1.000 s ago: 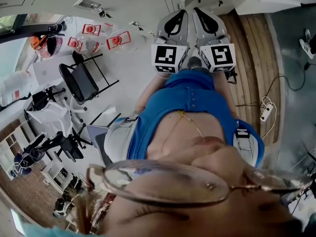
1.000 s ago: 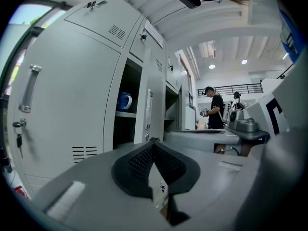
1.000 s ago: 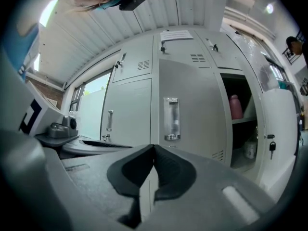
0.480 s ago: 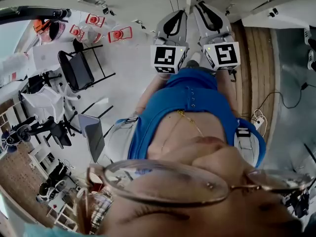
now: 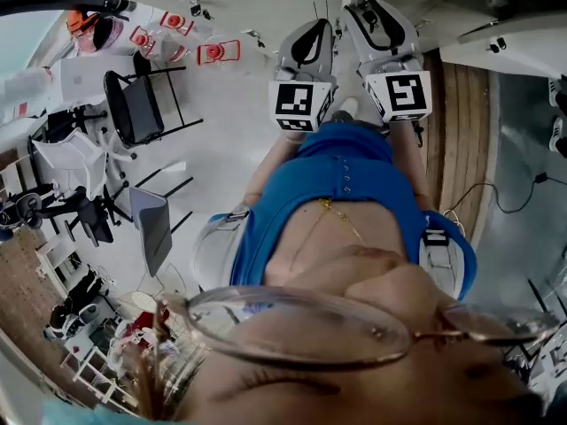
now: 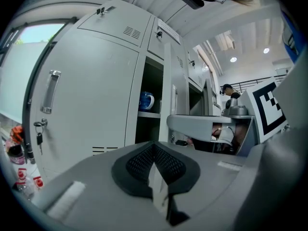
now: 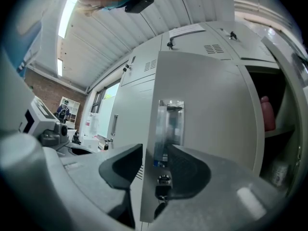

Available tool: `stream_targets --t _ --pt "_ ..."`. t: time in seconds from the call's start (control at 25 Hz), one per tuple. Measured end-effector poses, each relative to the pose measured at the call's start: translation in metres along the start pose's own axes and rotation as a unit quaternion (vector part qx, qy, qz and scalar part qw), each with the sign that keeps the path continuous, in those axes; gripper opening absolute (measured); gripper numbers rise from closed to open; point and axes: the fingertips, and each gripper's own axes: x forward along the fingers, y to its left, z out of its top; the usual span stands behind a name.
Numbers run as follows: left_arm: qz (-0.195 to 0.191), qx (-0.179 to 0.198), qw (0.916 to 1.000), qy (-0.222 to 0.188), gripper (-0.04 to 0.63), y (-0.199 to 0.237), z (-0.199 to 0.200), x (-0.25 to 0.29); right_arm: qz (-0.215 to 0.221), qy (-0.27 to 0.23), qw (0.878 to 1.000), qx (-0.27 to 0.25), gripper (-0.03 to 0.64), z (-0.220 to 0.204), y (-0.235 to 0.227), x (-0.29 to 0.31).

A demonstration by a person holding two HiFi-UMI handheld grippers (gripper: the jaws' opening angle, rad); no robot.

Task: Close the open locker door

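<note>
Door (image 7: 207, 119) | swung open, free edge upright between right gripper (image 7: 153, 154) jaws, which are opening, pads not pressing it | left gripper (image 6: 155, 154) jaws together, empty, farther off | right nearer for push shut

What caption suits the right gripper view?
Right hand-held gripper, jaws opening, straddles the edge of the open locker door by its handle.

- A blue top (image 5: 292, 211), gathered across the front, with short sleeves.
- A short vertical row of small buttons (image 5: 346, 180) runs down its middle.
- A thin gold chain (image 5: 344, 222) hangs at the neck.
- Glasses (image 5: 301, 326) with rounded lenses and slim, gold-toned metal rims.
- A dark band (image 5: 434, 237) with white print, too small to read, sits on the right sleeve.
</note>
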Motion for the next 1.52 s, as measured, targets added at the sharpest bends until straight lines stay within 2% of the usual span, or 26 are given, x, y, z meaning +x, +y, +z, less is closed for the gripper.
stream_targets --t 0.36,0.6,0.72,0.88,1.16,1.52 --pt "0.038 -0.003 0.9992 -0.007 0.0 0.007 -0.001 0.005 0.059 -0.01 0.998 -0.008 0.117 0.001 0.002 0.01" --pt "0.053 -0.005 0.9986 -0.002 0.0 0.015 -0.005 0.004 0.079 -0.032 0.996 0.014 0.104 0.001 0.0 0.019" --pt "0.053 -0.006 0.9986 -0.003 0.0 0.02 -0.003 0.005 0.084 -0.038 0.996 0.004 0.101 0.002 -0.003 0.023" --pt "0.035 -0.007 0.9993 0.002 0.0 0.028 -0.002 0.012 0.082 -0.041 0.996 0.007 0.097 0.003 -0.003 0.031" --pt "-0.021 0.001 0.9998 -0.006 0.0 0.041 0.012 0.04 0.067 -0.049 0.996 0.022 0.081 0.002 -0.009 0.053" --pt "-0.081 0.008 0.9967 -0.001 0.0 0.049 0.018 0.062 0.023 -0.04 0.999 0.021 0.071 0.002 -0.019 0.079"
